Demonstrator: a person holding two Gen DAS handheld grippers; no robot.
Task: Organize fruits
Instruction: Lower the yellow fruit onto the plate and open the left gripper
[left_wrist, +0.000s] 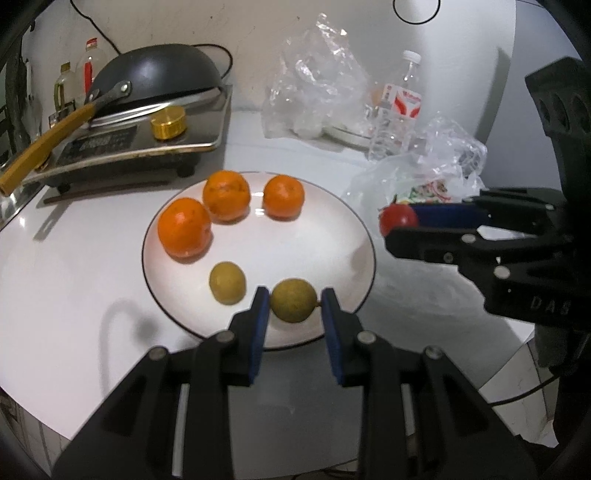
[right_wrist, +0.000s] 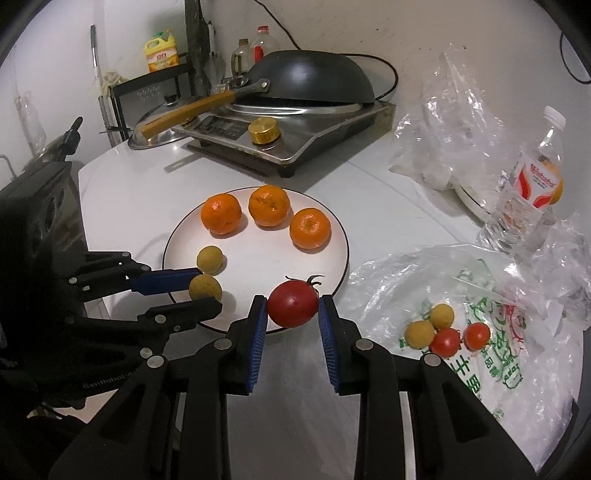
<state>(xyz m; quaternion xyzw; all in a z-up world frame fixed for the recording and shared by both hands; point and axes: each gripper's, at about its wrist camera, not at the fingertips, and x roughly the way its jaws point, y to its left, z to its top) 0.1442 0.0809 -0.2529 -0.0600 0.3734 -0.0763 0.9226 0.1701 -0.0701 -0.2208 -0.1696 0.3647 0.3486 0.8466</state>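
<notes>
Three oranges (right_wrist: 266, 205) sit along the plate's (right_wrist: 258, 258) far edge, while over its near edge the left gripper (left_wrist: 294, 300) is clamped on a yellow-green fruit (left_wrist: 293, 300) and the right gripper (right_wrist: 292, 303) is clamped on a red tomato (right_wrist: 292, 303).

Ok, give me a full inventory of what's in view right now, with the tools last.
Round white plate: one, centre of the table.
Orange mandarins: three, far side of the plate.
Yellow-green round fruits: two at the plate, one of them held; two on the bag.
Red tomatoes: one held; two small ones on the bag.
Printed plastic bag: one, right of the plate.
Clear water bottle: one, far right.
Black wok: one, upturned on the steel cooker.
Left tool: shut on a yellow-green fruit.
Right tool: shut on the tomato.
</notes>
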